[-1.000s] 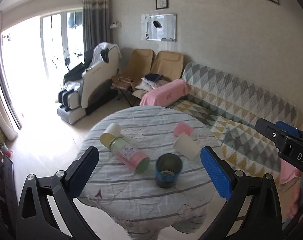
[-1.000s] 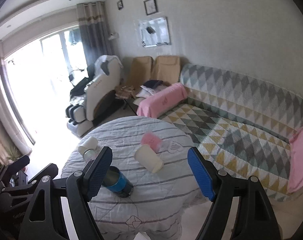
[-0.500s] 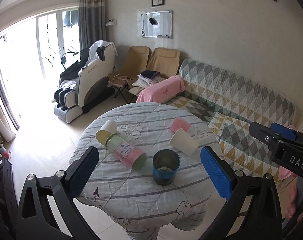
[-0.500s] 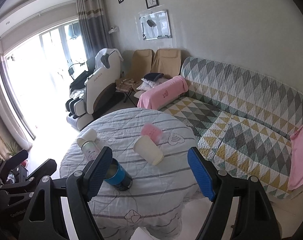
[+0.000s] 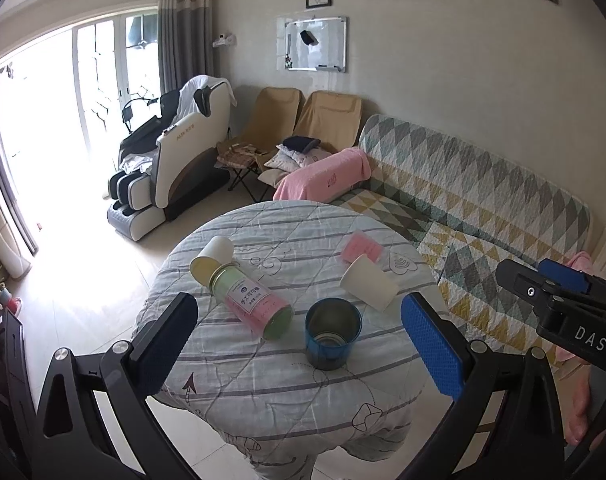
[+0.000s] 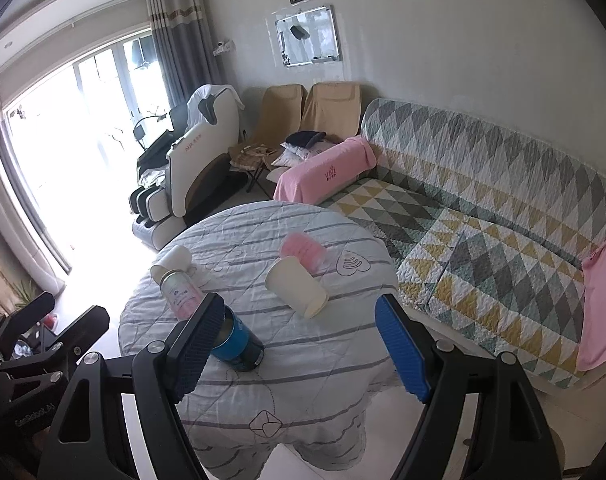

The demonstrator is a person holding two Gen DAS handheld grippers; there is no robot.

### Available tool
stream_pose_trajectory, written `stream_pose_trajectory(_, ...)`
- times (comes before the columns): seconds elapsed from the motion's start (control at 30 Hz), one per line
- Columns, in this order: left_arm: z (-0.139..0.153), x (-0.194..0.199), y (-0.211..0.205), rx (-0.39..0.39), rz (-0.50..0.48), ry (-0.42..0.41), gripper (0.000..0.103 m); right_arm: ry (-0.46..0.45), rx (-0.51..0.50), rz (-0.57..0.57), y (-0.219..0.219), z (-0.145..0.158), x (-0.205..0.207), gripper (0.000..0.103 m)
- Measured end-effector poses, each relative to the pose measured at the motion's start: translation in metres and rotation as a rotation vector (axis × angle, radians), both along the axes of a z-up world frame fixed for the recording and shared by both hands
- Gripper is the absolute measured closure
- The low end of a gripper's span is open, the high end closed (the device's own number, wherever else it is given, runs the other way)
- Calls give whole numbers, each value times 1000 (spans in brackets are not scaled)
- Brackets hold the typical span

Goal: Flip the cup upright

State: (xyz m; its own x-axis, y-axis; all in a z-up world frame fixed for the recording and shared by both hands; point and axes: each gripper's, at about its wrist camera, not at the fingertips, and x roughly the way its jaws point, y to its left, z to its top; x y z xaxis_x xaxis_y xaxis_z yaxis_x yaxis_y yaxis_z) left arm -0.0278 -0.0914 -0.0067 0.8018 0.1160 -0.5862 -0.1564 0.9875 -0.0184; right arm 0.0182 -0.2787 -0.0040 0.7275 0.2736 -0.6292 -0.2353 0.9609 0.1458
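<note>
A round table [image 5: 287, 392] with a striped quilted cloth bears several cups. A white paper cup [image 5: 369, 287] lies on its side at the right; it also shows in the right wrist view [image 6: 297, 287]. A second white cup [image 5: 211, 258] lies on its side at the left [image 6: 171, 262]. A pink cup [image 5: 361, 247] lies behind the first one [image 6: 303, 249]. A blue metal cup [image 5: 333, 338] stands upright [image 6: 237, 342]. My left gripper [image 5: 299, 348] and right gripper [image 6: 299, 344] are open and empty, held above and in front of the table.
A pink and green bottle [image 5: 257, 308] lies on its side by the left cup. A patterned sofa [image 5: 483, 220] runs along the right of the table. A massage chair [image 5: 175, 176] and two folding chairs [image 5: 303, 128] stand behind it.
Both grippers have pulled back and higher, so the table looks smaller and further away. The cups and bottle have not moved. Both grippers stay open.
</note>
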Motion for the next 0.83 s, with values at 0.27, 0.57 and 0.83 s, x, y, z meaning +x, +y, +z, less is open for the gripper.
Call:
stream_pose_trajectory(0.27, -3, 2, 1, -2, 0, 0, 0, 8, -18, 7, 5, 0, -1, 24)
stream_pose_trajectory(0.57, -2, 3, 1, -5, -1, 1, 0, 6, -25, 6, 6, 2, 0, 24)
stream_pose_trajectory(0.83, -7, 7, 5, 1, 13, 10, 0, 12, -25, 10, 7, 2, 1, 24)
